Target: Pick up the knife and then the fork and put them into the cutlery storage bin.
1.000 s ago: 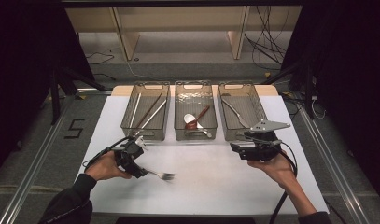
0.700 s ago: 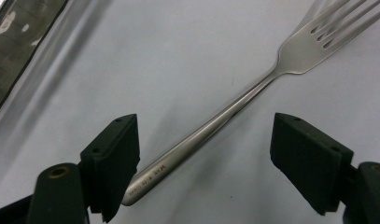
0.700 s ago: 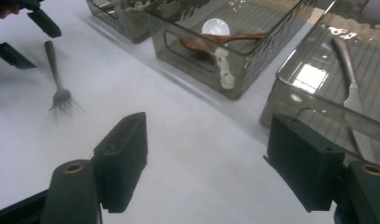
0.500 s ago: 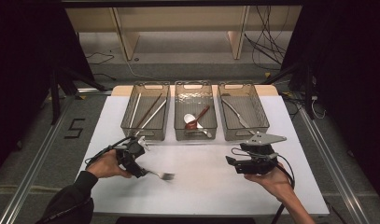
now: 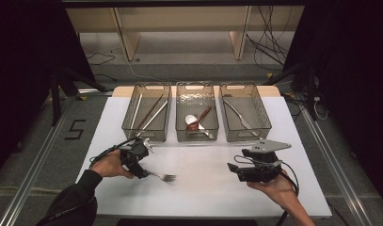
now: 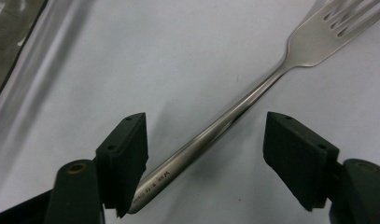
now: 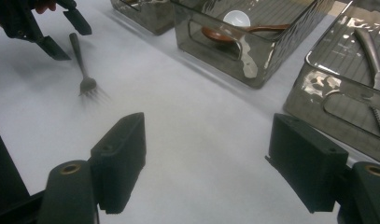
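Note:
A steel fork (image 6: 253, 95) lies flat on the white table (image 5: 203, 193), tines toward the table's middle. My left gripper (image 6: 206, 135) sits low over the handle end, which lies between the jaws. The jaws have just been closing, but a wide gap remains on one side, so they are open. From the high view the left gripper (image 5: 143, 170) is at the front left with the fork (image 5: 164, 177) sticking out to its right. My right gripper (image 5: 232, 168) hovers at the front right, open with nothing between its fingers (image 7: 120, 158), pointing toward the fork (image 7: 82, 65).
Three clear bins stand in a row at the back: the left bin (image 5: 131, 126) holds long thin utensils, the middle bin (image 5: 179, 132) spoons, the right bin (image 5: 264, 127) a knife. The table's front edge is near both hands.
The right hand has drawn back from the right bin toward the front of the table. The left hand has stayed at the fork's handle.

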The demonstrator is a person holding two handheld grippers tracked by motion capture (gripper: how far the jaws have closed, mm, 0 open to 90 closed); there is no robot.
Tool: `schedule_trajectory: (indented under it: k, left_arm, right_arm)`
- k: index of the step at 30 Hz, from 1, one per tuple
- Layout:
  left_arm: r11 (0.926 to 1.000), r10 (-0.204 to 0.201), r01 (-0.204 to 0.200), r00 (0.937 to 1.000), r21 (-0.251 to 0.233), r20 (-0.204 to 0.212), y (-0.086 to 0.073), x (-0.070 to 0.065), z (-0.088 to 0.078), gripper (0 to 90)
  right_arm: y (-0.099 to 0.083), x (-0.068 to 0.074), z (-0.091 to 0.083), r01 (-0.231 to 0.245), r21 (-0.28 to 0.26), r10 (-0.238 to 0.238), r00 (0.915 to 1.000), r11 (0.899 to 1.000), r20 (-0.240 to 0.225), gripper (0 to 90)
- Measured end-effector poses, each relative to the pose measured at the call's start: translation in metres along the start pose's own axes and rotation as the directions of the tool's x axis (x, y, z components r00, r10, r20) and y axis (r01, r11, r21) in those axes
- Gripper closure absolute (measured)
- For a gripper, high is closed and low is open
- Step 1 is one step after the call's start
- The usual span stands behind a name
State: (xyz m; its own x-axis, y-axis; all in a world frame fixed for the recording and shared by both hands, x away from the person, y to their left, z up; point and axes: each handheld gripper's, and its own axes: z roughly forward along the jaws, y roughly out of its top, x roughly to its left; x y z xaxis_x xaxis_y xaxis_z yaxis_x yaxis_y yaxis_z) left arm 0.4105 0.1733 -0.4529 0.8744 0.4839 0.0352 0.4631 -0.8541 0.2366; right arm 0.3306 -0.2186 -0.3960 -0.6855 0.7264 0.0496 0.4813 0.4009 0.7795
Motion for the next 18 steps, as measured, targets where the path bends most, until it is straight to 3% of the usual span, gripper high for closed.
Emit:
schedule_trajectory:
  k: [4,8,15,18]
  left_arm:
    - [0.9998,0.013,-0.013,0.9999,0.018,0.006,0.0019,0.0007,0.0026,34.8]
    - [0.9993,-0.002,0.001,0.9997,0.036,0.026,0.0039,0.0021,0.0062,40.2]
    - [0.9972,0.024,-0.027,0.9988,0.070,0.043,0.0064,0.0034,0.0108,48.2]
    - [0.9974,0.013,-0.017,0.9986,0.070,0.051,0.0061,0.0042,0.0105,52.6]
  right_arm:
    - [-0.0007,0.0016,0.0011,0.003,0.007,-0.003,1.0000,1.000,-0.005,28.3]
    - [-0.0011,0.0020,0.0016,0.007,0.009,-0.007,0.9999,1.000,-0.008,28.3]
    - [-0.0010,0.0018,0.0019,0.008,0.010,-0.007,0.9999,1.000,-0.011,28.3]
    - [-0.0010,0.0021,0.0022,0.009,0.012,-0.009,0.9999,1.000,-0.012,28.4]
